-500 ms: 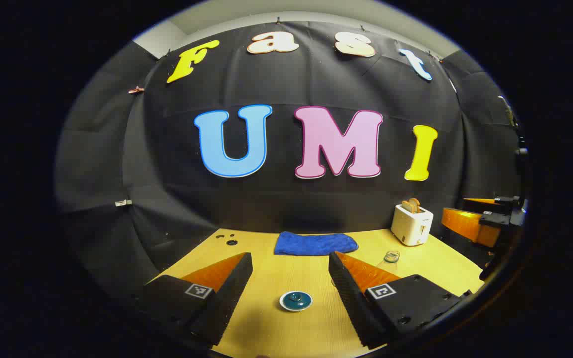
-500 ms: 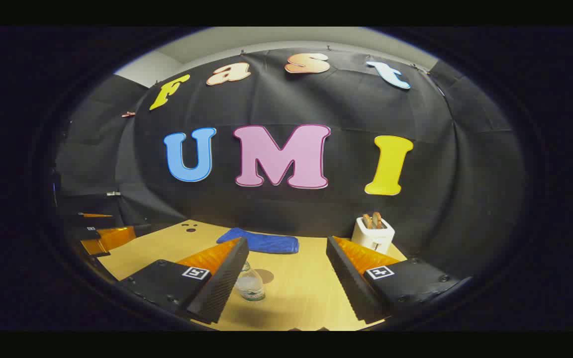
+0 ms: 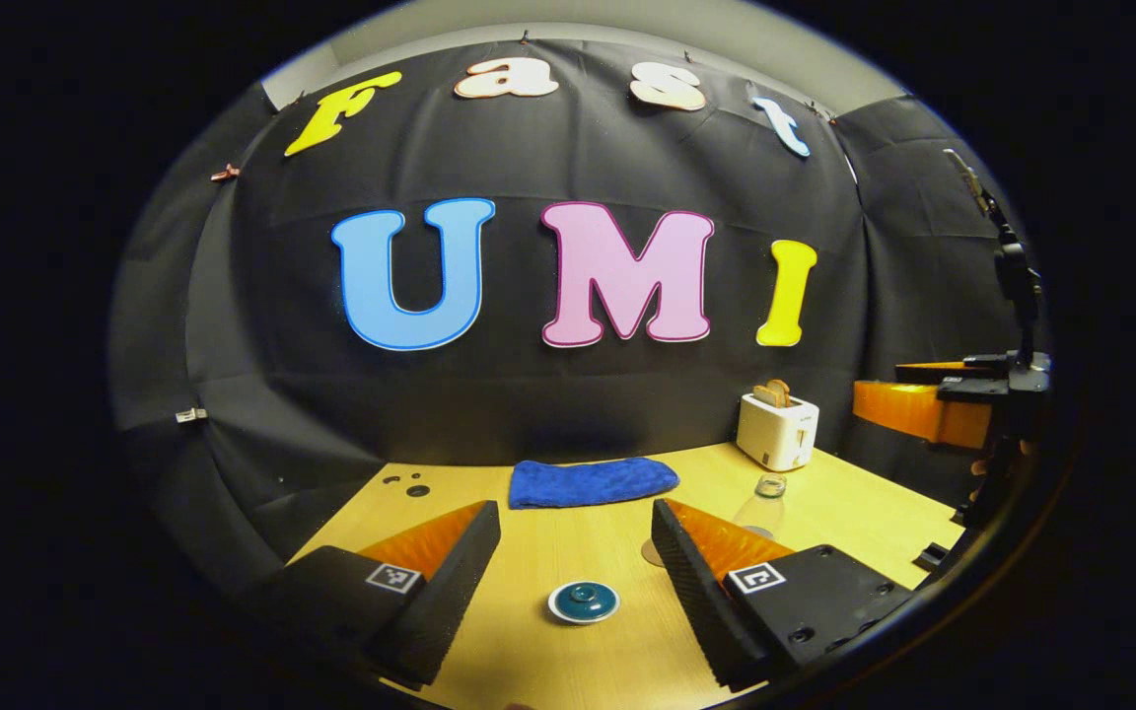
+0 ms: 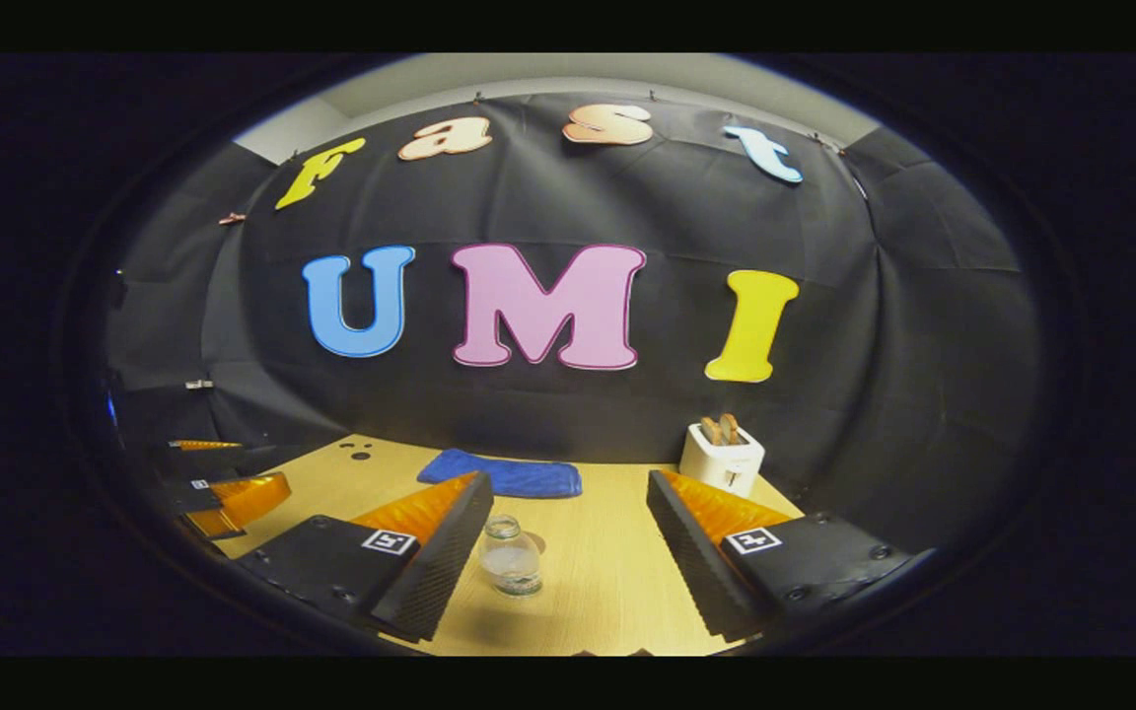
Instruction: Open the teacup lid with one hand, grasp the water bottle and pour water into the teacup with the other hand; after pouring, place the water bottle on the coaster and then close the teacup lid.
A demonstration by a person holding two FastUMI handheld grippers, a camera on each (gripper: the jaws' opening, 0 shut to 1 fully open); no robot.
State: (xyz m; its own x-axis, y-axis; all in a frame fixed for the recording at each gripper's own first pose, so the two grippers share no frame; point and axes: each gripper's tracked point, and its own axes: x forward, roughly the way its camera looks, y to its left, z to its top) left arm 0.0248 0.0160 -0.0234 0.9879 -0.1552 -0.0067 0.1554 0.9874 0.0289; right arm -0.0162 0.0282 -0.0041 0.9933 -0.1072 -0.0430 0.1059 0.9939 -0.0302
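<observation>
Here, in the left gripper view, the left gripper (image 3: 576, 552) hangs above the wooden table (image 3: 568, 532) with its jaws spread wide and nothing between them. Low in the frame's centre, in the gap between the two fingers, sits the teacup lid (image 3: 583, 601), a round teal lid with a knob inside a white rim, lying flat on the table; neither finger touches it. Behind the right finger, right of centre, the water bottle (image 3: 770, 488) stands upright, clear with its cap uppermost, and it is partly hidden by that finger. A blue cloth (image 3: 591, 482) lies folded at the back of the table, in the middle of the frame, and a white toaster (image 3: 777, 431) with bread in its slots stands at the far right corner. At the right edge of this view the right gripper (image 3: 923, 409) shows as an orange and black shape, off the table's side. In the right gripper view, that gripper (image 4: 568, 537) also has its jaws wide apart and empty. The water bottle (image 4: 511, 558) stands upright low in the frame, left of centre, just beside the inner face of the left finger, though whether they touch cannot be told. The blue cloth (image 4: 504, 476) lies beyond it, the toaster (image 4: 722, 456) right of centre, and the left gripper (image 4: 228, 493) at the lower left edge.
</observation>
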